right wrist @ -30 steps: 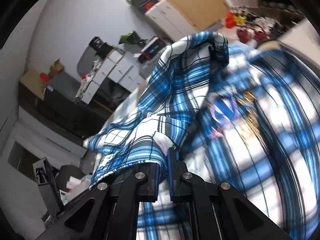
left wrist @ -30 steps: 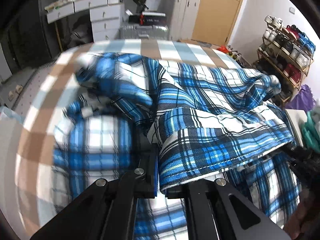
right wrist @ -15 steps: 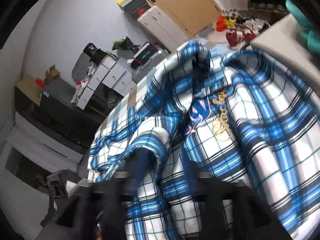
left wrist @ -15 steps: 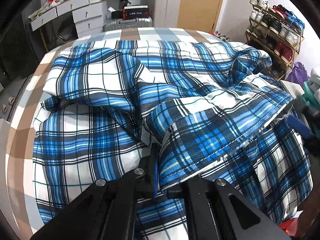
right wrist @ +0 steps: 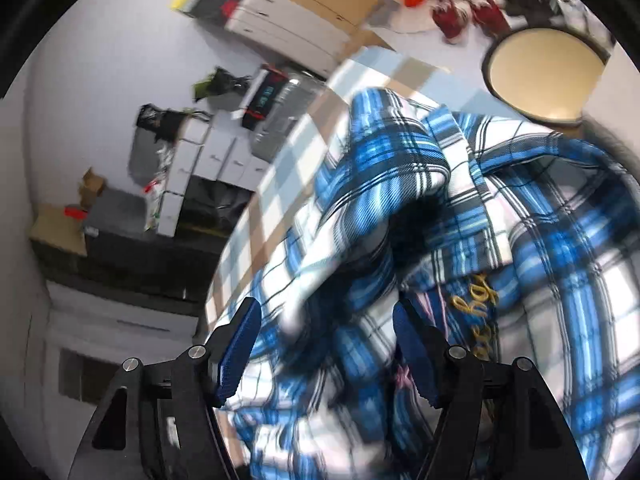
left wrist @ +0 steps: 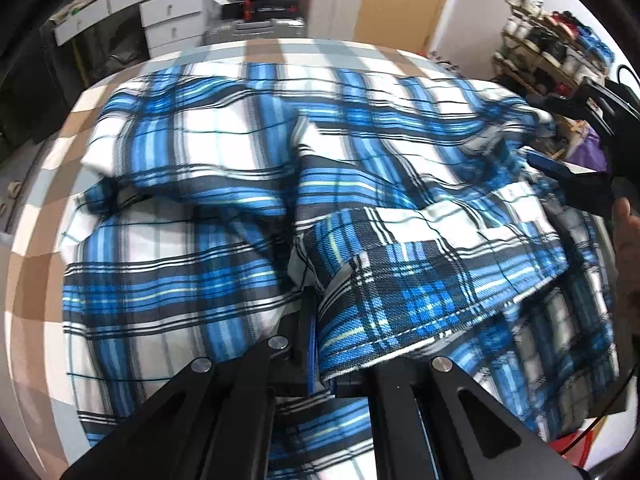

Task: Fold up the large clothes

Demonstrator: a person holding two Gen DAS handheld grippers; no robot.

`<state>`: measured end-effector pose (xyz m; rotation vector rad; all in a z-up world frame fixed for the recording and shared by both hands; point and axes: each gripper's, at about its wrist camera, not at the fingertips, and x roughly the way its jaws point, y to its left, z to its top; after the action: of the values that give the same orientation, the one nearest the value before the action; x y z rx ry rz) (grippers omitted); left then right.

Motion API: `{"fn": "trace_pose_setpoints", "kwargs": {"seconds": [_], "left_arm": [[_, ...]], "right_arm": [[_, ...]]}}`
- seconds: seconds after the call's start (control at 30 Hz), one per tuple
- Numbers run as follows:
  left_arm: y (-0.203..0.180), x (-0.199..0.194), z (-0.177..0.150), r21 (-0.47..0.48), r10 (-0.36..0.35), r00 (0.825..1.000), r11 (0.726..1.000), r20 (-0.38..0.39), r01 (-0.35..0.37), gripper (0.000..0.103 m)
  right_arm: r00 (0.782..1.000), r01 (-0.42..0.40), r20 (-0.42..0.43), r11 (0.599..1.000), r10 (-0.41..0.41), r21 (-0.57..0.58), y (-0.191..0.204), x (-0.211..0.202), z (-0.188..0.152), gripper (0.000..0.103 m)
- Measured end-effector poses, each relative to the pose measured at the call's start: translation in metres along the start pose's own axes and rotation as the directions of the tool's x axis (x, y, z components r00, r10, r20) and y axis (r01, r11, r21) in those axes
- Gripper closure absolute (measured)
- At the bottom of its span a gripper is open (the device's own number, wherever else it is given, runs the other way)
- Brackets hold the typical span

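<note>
Where cloth bunches, plaid shirt point(left wrist: 400, 288) hides left gripper's point(left wrist: 324, 344) pads.

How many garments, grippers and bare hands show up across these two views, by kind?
Plaid garments: 1, the blue plaid shirt.
Grippers: 2, the left gripper clamped on the shirt hem and the right gripper, its fingers opening with no cloth pinched.
Bare hands: 1, a hand at the right edge.
Total: 4.

Cloth of the plaid shirt point(left wrist: 360, 200) covers the tips of the left tongs point(left wrist: 320, 344), hiding the pads. Motion blur smears the shirt below the right tongs point(right wrist: 326, 344). Gold lettering point(right wrist: 476, 312) beside their right finger is partly folded under and unreadable. Shoes on the far rack point(left wrist: 560, 52) are too small to distinguish.
</note>
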<state>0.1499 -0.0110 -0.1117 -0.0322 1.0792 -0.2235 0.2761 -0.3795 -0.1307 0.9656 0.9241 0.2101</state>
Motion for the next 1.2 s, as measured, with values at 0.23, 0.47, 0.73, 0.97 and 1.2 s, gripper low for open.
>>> {"fn": "trace_pose_setpoints", "kwargs": {"seconds": [0.23, 0.47, 0.73, 0.97, 1.2], "left_arm": [[-0.002, 0.003, 0.003, -0.013, -0.022, 1.000, 1.000, -0.019, 0.021, 0.103], [-0.007, 0.011, 0.007, -0.039, -0.040, 0.999, 0.998, -0.024, 0.039, 0.103], [-0.020, 0.011, 0.003, 0.026, 0.007, 1.000, 1.000, -0.011, -0.007, 0.103], [-0.022, 0.009, 0.003, 0.044, -0.003, 1.000, 0.999, -0.013, 0.003, 0.103], [-0.031, -0.020, -0.006, 0.106, -0.040, 0.995, 0.994, 0.091, 0.030, 0.103]], "right_arm": [[0.996, 0.079, -0.029, 0.993, -0.081, -0.092, 0.013, 0.009, 0.007, 0.090], [0.959, 0.284, 0.085, 0.919, -0.271, -0.275, 0.038, -0.015, 0.021, 0.100], [0.867, 0.466, -0.003, 0.814, -0.498, -0.347, 0.010, 0.033, 0.010, 0.092], [0.843, 0.511, 0.050, 0.769, -0.535, -0.384, 0.019, -0.003, 0.008, 0.058], [0.904, 0.419, 0.121, 0.789, -0.411, -0.450, 0.064, -0.048, -0.014, 0.049]]}}
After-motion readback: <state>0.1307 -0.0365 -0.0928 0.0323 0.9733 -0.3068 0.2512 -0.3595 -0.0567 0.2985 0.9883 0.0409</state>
